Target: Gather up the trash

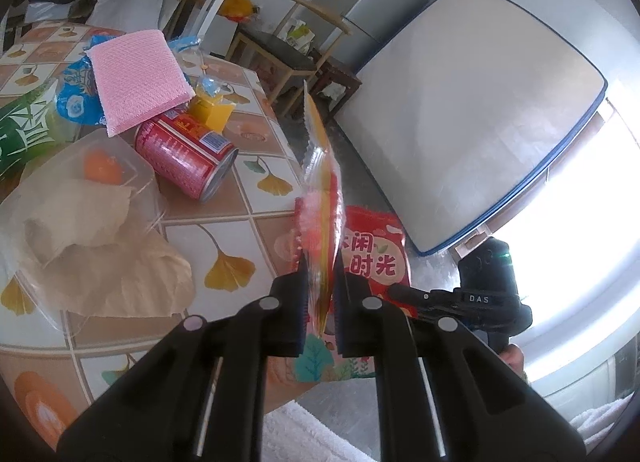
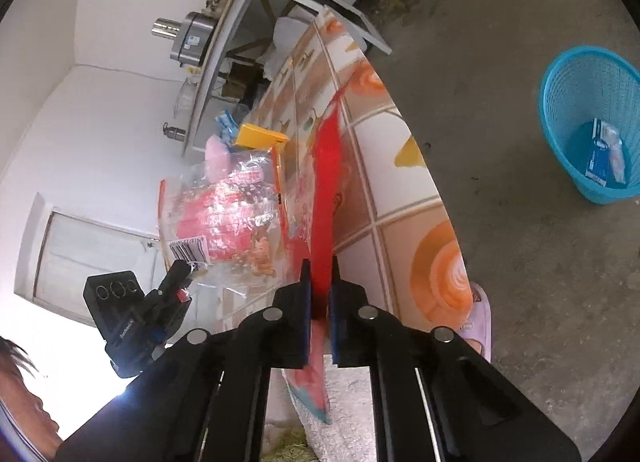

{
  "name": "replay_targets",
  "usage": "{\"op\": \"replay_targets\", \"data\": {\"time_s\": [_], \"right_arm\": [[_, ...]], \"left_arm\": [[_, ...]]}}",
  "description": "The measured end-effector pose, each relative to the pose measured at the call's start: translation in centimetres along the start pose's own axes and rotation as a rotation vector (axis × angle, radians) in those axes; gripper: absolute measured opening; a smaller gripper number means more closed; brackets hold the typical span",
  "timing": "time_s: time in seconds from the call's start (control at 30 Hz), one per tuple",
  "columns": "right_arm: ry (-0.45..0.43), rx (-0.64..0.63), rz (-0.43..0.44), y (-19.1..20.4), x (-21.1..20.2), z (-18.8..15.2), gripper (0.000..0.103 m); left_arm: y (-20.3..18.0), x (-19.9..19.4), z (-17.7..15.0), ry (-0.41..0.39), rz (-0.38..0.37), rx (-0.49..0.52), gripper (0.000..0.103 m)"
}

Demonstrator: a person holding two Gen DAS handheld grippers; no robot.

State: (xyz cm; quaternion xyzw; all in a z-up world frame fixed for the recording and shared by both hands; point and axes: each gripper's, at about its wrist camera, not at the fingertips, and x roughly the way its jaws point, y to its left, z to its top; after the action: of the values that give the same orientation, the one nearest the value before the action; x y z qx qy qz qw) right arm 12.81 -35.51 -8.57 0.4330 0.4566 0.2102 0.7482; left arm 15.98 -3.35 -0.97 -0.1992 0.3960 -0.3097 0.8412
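My left gripper (image 1: 320, 266) is shut on a clear plastic wrapper (image 1: 320, 182) with orange and yellow print, seen edge-on above the table's edge. Just behind it hangs a red snack bag (image 1: 376, 250), gripped from the right by my right gripper (image 1: 394, 293). In the right wrist view, my right gripper (image 2: 320, 266) is shut on the red snack bag (image 2: 326, 182), also edge-on. To its left, the left gripper (image 2: 180, 270) pinches the clear wrapper (image 2: 224, 206) near its barcode. A blue mesh basket (image 2: 580, 94) stands on the floor at right, with a blue-white packet inside.
The tiled table (image 1: 256, 230) carries a tipped red can (image 1: 188, 154), a pink cloth (image 1: 136, 78), a yellow box (image 1: 212, 110), a clear container (image 1: 80, 166), crumpled brown paper (image 1: 104, 246) and green and blue bags. A mattress leans by the wall. A wooden chair stands beyond the table.
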Motion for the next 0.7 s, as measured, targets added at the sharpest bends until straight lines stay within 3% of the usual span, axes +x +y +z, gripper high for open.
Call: {"op": "replay_targets", "data": {"time_s": [0.7], "right_arm": [[-0.108, -0.095, -0.052, 4.4, -4.7, 0.4, 0.002]], "left_arm": [[0.0, -6.2, 0.1, -0.167, -0.044, -0.043, 0.007]]}}
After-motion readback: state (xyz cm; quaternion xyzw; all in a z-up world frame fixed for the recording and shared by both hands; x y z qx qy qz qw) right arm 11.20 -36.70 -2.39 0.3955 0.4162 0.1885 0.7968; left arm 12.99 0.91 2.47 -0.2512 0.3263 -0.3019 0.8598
